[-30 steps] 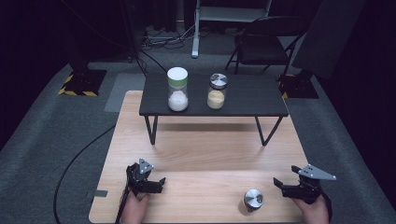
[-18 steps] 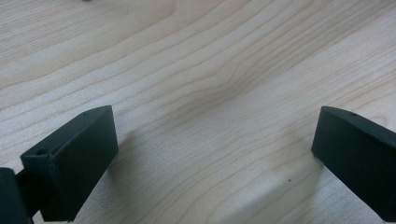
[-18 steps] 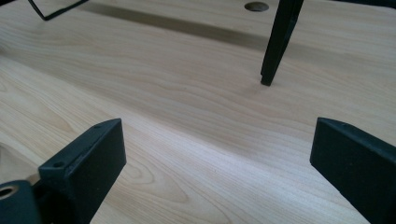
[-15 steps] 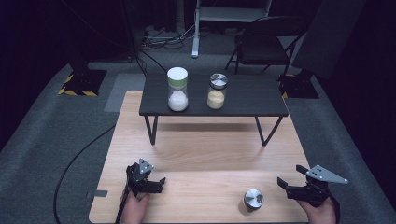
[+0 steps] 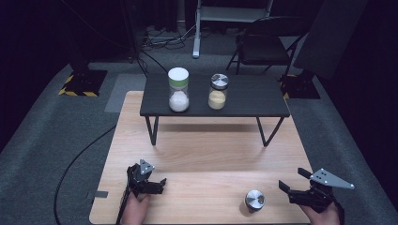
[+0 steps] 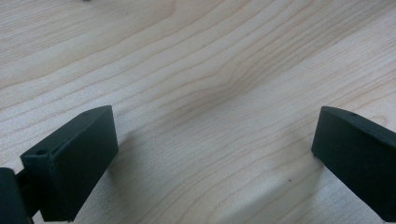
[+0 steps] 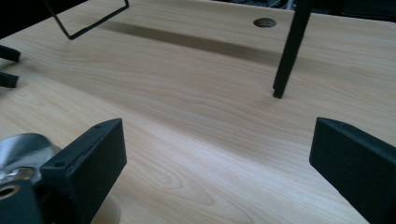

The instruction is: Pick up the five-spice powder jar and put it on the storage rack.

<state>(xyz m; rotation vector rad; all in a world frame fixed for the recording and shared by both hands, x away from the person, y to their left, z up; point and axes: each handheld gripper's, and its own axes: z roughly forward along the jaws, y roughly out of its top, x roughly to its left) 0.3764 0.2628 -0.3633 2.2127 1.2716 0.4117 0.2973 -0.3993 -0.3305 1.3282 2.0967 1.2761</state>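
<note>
Silver-lidded jar (image 5: 254,200): stood upright on the wooden table (image 5: 211,154) near its front edge. Right gripper (image 5: 295,182): held just beside it, jaws spread wide, nothing between. Left gripper (image 5: 159,184): held well apart, jaws likewise spread over bare wood.

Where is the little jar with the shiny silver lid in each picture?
High view: the small silver-lidded jar stands near the bottom edge, right of middle, beside the right gripper.
Right gripper view: its lid peeks out bottom left, behind the left jaw.
Left gripper view: not there.
Shared landmark: the light wooden tabletop.
</note>
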